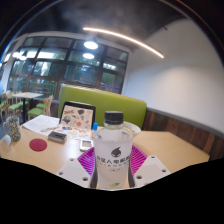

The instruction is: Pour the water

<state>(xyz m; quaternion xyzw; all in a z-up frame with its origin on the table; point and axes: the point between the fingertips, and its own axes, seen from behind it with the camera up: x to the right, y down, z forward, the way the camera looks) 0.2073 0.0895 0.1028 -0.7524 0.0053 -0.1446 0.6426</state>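
A clear plastic water bottle [113, 152] with a white cap and a white label bearing a dark logo stands upright between my fingers. My gripper [112, 160] is shut on the bottle, its magenta pads [88, 158] pressing on both sides of the label. The bottle's base is hidden below the fingers. No cup or receiving vessel can be made out near the bottle.
A light wooden table [170, 148] lies beyond the fingers. On its left part lie a red round coaster [39, 145], white papers [42, 123], a tablet or picture stand [76, 118] and a jar [13, 127]. A green bench back [100, 100] and windows stand behind.
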